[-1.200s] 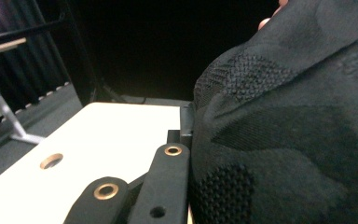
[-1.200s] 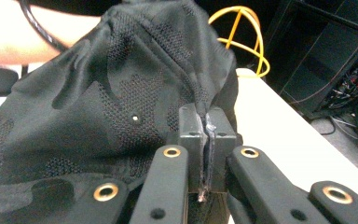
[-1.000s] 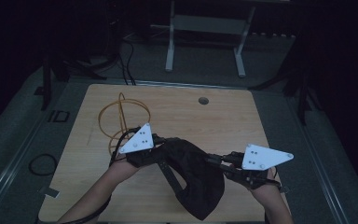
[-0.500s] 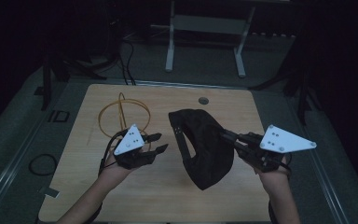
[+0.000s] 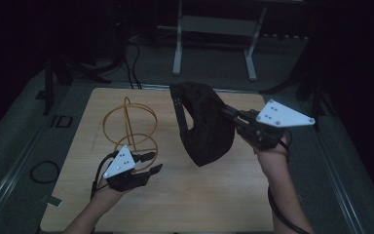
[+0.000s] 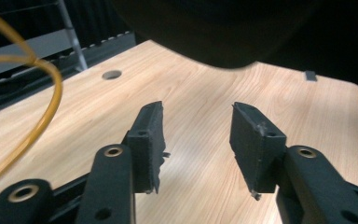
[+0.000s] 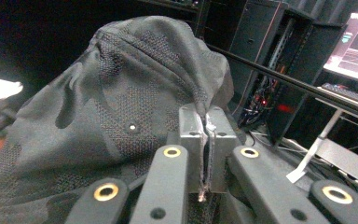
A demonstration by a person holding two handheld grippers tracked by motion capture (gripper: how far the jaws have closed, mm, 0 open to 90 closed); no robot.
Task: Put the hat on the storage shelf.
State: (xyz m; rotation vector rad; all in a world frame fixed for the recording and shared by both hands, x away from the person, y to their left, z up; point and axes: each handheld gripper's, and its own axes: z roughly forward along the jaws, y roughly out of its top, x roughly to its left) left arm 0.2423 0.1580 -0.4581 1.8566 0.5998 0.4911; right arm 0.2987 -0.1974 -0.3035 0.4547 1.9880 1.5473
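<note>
- High view: the left gripper (image 5: 148,163) hovers low near the table's (image 5: 199,195) near-left corner; the right gripper (image 5: 229,114) lifts a black cap (image 5: 202,122) above the table's right half, beside a yellow wire stand (image 5: 129,124).
- Left gripper view: jaws spread wide, empty, bare wood ahead.
- Right gripper view: jaws pinched tight on the cap's fabric.

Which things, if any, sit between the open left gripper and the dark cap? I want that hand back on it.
Nothing visible does. The left gripper is open above bare table; the cap hangs from the right gripper. The wire stand sits off to the side.
</note>
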